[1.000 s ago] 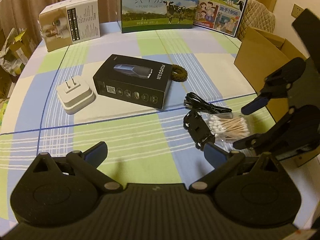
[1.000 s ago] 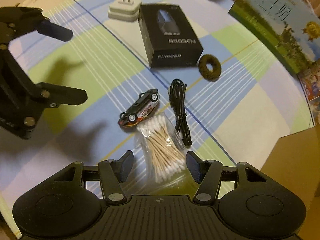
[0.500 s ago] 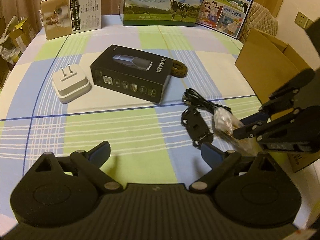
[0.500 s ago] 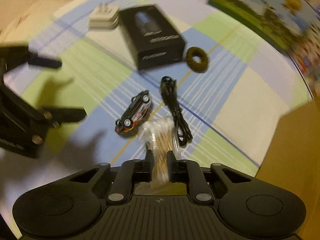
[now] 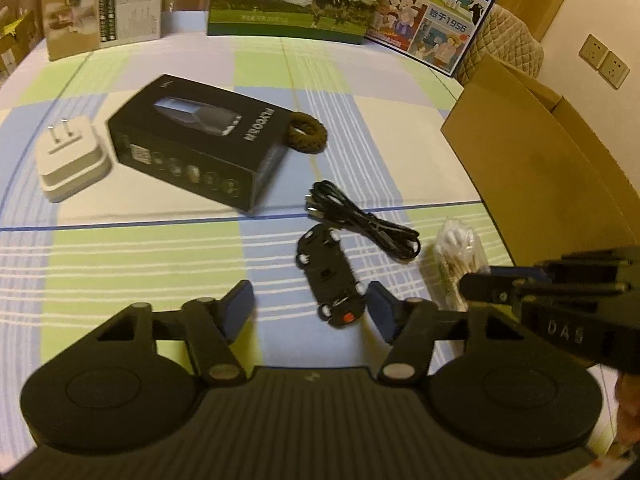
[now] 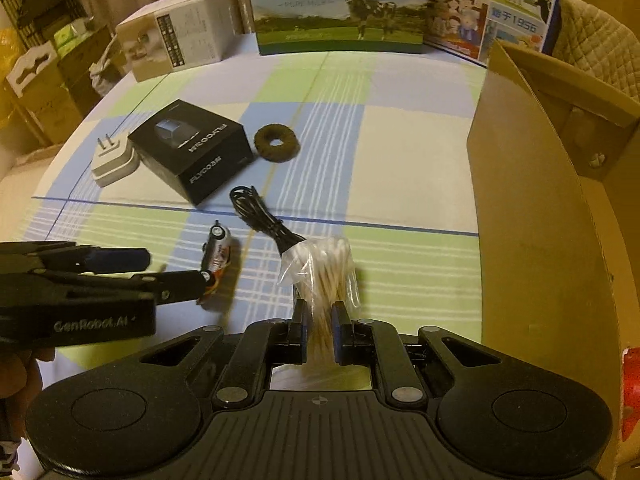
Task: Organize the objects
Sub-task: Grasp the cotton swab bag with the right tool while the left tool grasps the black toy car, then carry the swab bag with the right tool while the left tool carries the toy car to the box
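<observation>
From my left wrist camera, the left gripper [image 5: 308, 312] has its fingers [image 5: 238, 312] partly apart and closing around the toy car [image 5: 328, 276], which lies on the checked bench [image 5: 160, 256]. The car's rear end sits just beside the right-hand pad; I cannot tell whether it touches. Beyond the car lies a coiled black cable [image 5: 360, 224], then a black product box [image 5: 200, 148] with a brown braided ring [image 5: 307, 133] at its far corner and a white plug adapter [image 5: 70, 160] to its left. The right gripper [image 5: 480, 280] enters from the right edge, clamped on a bag of cotton swabs [image 5: 456, 256]. A cardboard box [image 5: 540, 160] stands open on the right.

From my right wrist camera, the right gripper's fingers [image 6: 300, 328] are narrow, pinching the swab bag's lower end; the bag stands up off the bench, near the cardboard box's wall. The left gripper comes in from the left, one fingertip at the toy car. Two milk cartons [image 6: 340, 4] and a white box [image 6: 180, 32] stand at the bench's far edge.
</observation>
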Demonstrator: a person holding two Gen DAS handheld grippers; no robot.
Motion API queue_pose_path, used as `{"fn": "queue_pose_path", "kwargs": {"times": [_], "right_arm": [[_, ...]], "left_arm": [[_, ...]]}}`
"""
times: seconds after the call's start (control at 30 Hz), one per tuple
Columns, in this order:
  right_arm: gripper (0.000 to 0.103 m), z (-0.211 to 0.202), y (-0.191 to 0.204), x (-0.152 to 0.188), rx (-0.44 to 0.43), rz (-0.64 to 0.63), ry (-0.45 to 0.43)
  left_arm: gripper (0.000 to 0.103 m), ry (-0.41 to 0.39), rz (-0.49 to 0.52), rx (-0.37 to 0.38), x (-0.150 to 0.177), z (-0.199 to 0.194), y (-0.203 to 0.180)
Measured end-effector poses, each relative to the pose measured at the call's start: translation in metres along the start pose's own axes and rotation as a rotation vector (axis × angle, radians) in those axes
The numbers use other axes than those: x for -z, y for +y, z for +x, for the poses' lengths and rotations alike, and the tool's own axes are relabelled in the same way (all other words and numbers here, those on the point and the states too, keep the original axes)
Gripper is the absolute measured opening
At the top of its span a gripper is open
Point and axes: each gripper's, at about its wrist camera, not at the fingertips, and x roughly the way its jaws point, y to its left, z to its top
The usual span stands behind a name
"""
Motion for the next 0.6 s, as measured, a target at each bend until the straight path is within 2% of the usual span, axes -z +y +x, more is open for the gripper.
{"fn": "queue_pose_path", "kwargs": {"times": [0.13,0.3,0.6], "right_arm": [[0.008,0.002,-0.003,0.004,-0.007,0.007,-0.026],[0.008,0.004,-0.006,0.008,-0.019,0.007,-0.044],[0.007,0.002,-0.005,0.013,-0.034,0.002,-0.068]], "left_arm": [[0.043,0.006,-0.010,0.006,-0.004,0.014,-0.004],[0.025,0.014,-0.010,-0.014,-0.007,0.025,-0.007],[0.023,0.024,0.005,-0.061,-0.002,0.015,-0.009]]}}
